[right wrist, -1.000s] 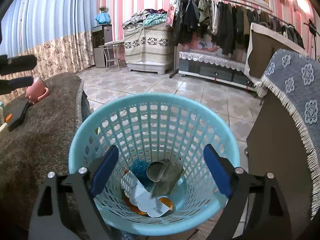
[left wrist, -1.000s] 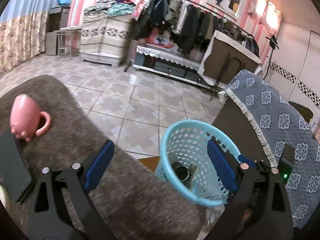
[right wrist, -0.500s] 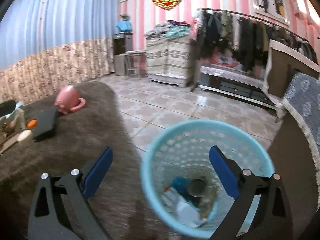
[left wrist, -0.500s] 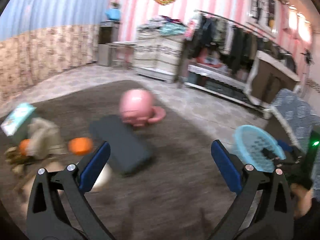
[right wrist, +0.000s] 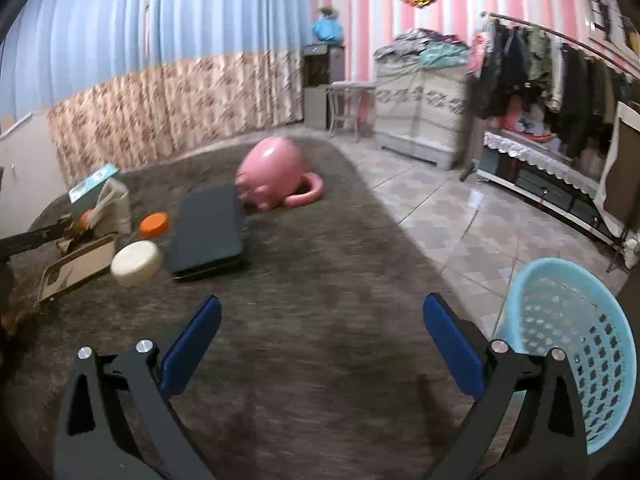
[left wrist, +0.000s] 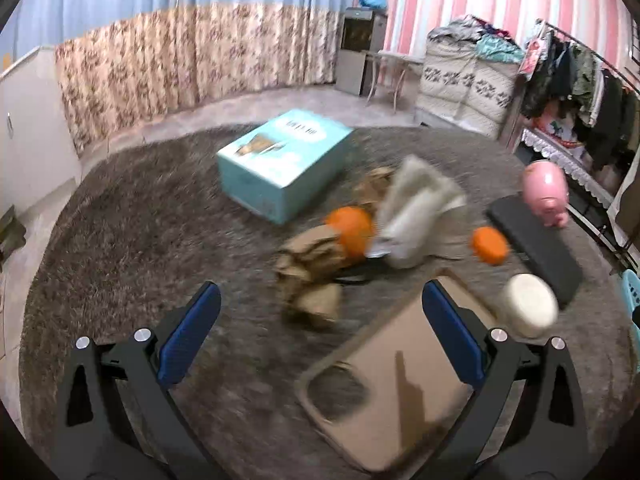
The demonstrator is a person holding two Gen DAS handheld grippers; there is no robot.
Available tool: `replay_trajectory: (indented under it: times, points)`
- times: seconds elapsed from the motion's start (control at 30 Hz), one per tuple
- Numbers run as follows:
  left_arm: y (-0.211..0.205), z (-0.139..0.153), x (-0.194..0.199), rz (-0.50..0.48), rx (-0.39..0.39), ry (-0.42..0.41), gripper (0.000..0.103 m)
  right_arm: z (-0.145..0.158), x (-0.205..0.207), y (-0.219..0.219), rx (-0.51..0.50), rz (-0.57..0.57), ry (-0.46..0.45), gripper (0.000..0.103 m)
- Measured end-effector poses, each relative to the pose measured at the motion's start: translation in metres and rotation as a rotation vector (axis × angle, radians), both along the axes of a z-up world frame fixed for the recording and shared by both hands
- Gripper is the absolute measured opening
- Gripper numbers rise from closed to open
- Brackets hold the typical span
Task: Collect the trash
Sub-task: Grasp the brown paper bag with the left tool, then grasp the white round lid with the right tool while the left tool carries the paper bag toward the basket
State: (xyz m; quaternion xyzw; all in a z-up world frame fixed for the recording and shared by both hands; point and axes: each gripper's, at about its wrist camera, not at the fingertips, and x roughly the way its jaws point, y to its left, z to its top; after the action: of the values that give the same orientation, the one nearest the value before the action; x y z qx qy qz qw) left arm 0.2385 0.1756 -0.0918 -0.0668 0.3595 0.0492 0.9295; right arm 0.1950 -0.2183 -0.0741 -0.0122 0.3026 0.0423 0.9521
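Only the right view shows the basket [right wrist: 572,344] (both jaws spread, empty).

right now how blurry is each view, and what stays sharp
Left wrist view: motion blur smears the teal box, crumpled paper and oranges; the left claw is crisp. Right wrist view: milder blur on the pink mug and rug; the right claw is sharp. Fisheye bends the curtains in both.

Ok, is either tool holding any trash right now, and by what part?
Nothing is held. The left tool is open over the carpet, near the crumpled paper; the right tool's jaws are opening, with nothing between them.
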Motion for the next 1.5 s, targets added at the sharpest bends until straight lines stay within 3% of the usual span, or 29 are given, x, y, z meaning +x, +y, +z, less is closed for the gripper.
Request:
replay_trajectory:
  times: [0.1,0.17,0.23,0.27,0.3,0.33,0.4,0.53,0.7,0.9,1.1,1.3,1.37,1.5]
  points:
    - [0.011,-0.008,0.012,0.005,-0.031,0.006,0.097,-0.001,0.005,0.025,-0.036,-0.004,0.0,0.099]
    - [0.014,-0.01,0.019,-0.004,-0.047,0.005,0.09,-0.003,0.008,0.039,-0.05,0.0,0.011,0.099]
    - [0.015,-0.012,0.023,-0.026,-0.056,0.003,0.073,-0.005,0.011,0.05,-0.038,0.023,0.025,0.099]
    - [0.012,-0.012,0.024,-0.035,-0.058,0.002,0.07,-0.006,0.011,0.053,-0.032,0.031,0.031,0.099]
    - [0.013,-0.014,0.023,-0.043,-0.059,0.003,0.06,-0.007,0.011,0.054,-0.026,0.036,0.036,0.099]
    - [0.011,-0.015,0.023,-0.057,-0.064,0.007,0.043,-0.008,0.013,0.057,-0.012,0.044,0.042,0.099]
    - [0.01,-0.018,0.023,-0.065,-0.071,0.012,0.035,-0.009,0.017,0.062,0.038,0.066,0.053,0.099]
    - [0.013,-0.004,0.001,-0.029,-0.054,-0.063,0.035,-0.012,0.02,0.081,0.119,0.081,0.072,0.098]
    - [0.014,0.007,-0.038,0.012,-0.013,-0.115,0.035,-0.015,0.021,0.112,0.034,0.147,0.065,0.098]
    - [0.03,-0.003,-0.061,0.091,-0.052,-0.118,0.035,-0.016,0.029,0.133,-0.001,0.202,0.074,0.098]
    - [0.03,-0.008,-0.056,0.088,-0.04,-0.102,0.035,-0.021,0.045,0.15,0.004,0.23,0.099,0.097]
    - [0.033,-0.01,-0.053,0.086,-0.064,-0.091,0.035,-0.025,0.053,0.169,-0.076,0.246,0.108,0.086]
    - [0.035,-0.01,-0.055,0.088,-0.079,-0.098,0.035,-0.023,0.052,0.172,-0.097,0.247,0.098,0.075]
    - [0.035,-0.01,-0.054,0.088,-0.084,-0.099,0.035,-0.023,0.048,0.177,-0.13,0.264,0.092,0.072]
